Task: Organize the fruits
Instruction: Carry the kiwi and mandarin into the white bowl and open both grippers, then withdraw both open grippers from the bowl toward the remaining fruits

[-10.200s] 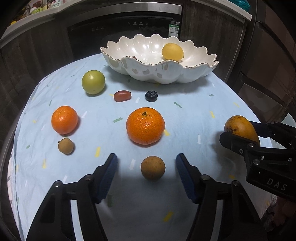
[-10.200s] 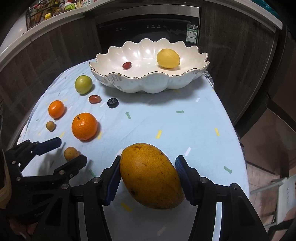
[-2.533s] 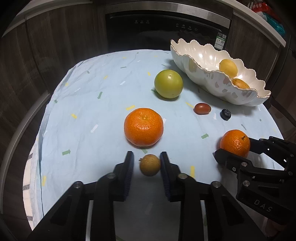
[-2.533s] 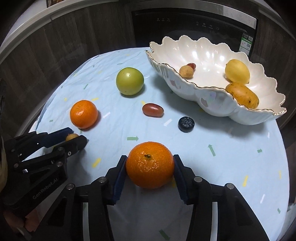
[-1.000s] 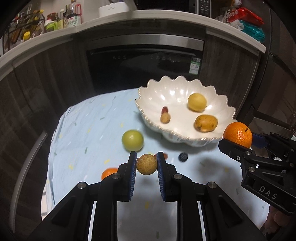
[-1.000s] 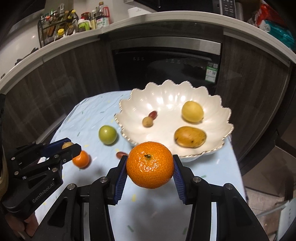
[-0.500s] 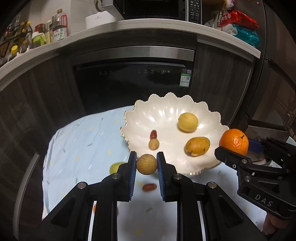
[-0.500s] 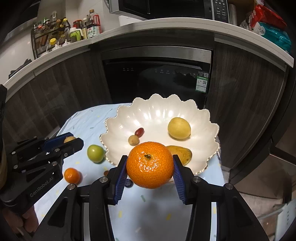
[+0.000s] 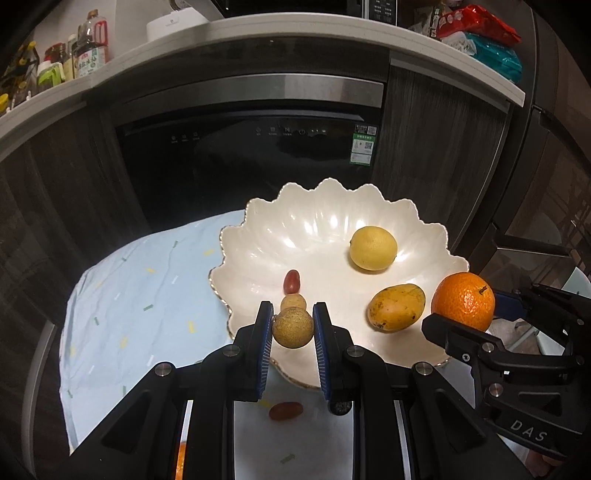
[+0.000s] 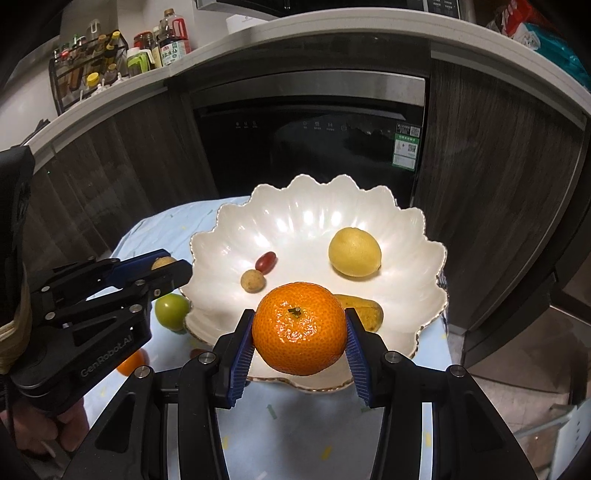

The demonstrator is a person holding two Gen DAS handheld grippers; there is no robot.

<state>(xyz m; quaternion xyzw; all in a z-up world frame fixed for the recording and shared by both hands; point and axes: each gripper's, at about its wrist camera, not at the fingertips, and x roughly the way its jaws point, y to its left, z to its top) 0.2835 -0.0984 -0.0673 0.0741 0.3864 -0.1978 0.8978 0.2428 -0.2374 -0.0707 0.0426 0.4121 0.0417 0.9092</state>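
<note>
Both tools have carried their fruit off the cloth and up over the bowl since the earlier frames; the second small brown fruit and the mango, once on the cloth, now lie in the dish.

Worktop (image 9: pixel 122 295): round, under a pale blue cloth with small coloured flecks. Behind it a dark built-in appliance (image 9: pixel 251 155) set in wood-grain cabinets; bottles (image 10: pixel 170 40) line the counter above, snack bags (image 9: pixel 476 33) at upper right.

Scalloped white bowl (image 9: pixel 328 199) sits at the far side of the cloth. Inside — a lemon (image 9: pixel 373 248), a mango (image 9: pixel 397 308), a small red fruit (image 9: pixel 292 281), and a small brown fruit (image 10: pixel 253 281) touching it.

On the cloth outside the bowl: a green fruit (image 10: pixel 171 311) just beside the rim, a red fruit (image 9: pixel 286 410) near the front edge, a small orange (image 10: pixel 133 362) partly hidden.

Left tool (image 9: pixel 293 334) clamped on a brown round fruit (image 9: pixel 293 328), over the near rim. Right tool (image 10: pixel 300 345) gripping a large orange (image 10: pixel 300 328) — held above the bowl's front.
</note>
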